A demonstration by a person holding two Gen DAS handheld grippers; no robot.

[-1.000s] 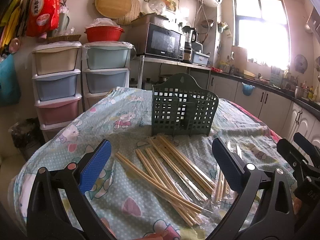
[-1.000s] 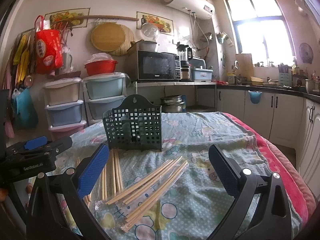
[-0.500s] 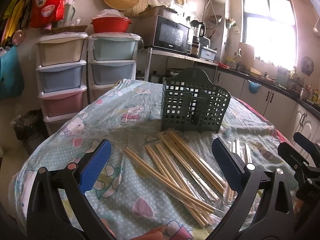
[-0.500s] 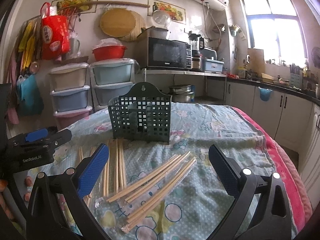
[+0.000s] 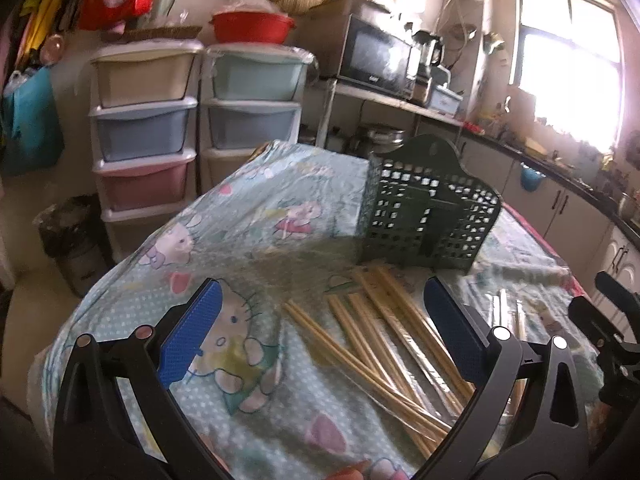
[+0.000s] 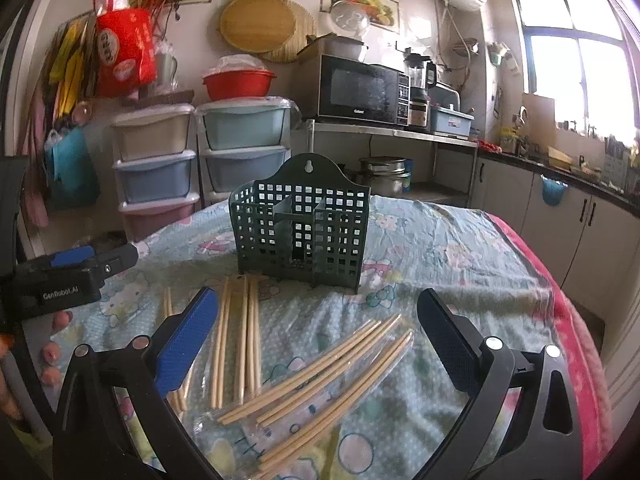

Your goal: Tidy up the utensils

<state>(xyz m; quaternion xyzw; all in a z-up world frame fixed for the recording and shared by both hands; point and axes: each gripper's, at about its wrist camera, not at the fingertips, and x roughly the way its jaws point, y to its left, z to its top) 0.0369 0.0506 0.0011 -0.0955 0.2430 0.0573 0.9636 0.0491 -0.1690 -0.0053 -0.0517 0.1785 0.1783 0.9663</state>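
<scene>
A dark green lattice utensil holder (image 6: pixel 302 232) stands upright near the middle of the table; in the left wrist view the holder (image 5: pixel 430 220) sits right of centre. Several bamboo chopsticks (image 5: pixel 384 332) lie loose on the cloth in front of it, some in clear wrappers. More chopsticks (image 6: pixel 320 376) fan out between my right fingers. My left gripper (image 5: pixel 320 332) is open above the cloth, nothing between its blue pads. My right gripper (image 6: pixel 316 344) is open too, hovering over the chopsticks.
The table wears a pale blue cartoon-print cloth (image 6: pixel 440 248) with a red blanket edge (image 6: pixel 576 332) at right. Plastic drawer towers (image 5: pixel 144 128) stand behind at left, a microwave (image 6: pixel 360 92) on a shelf, and a counter (image 6: pixel 560 168) under the window.
The left wrist view has swung left and tilted, so the holder and chopsticks now sit further right in it. The right gripper has edged closer to the table. Both stay open.
</scene>
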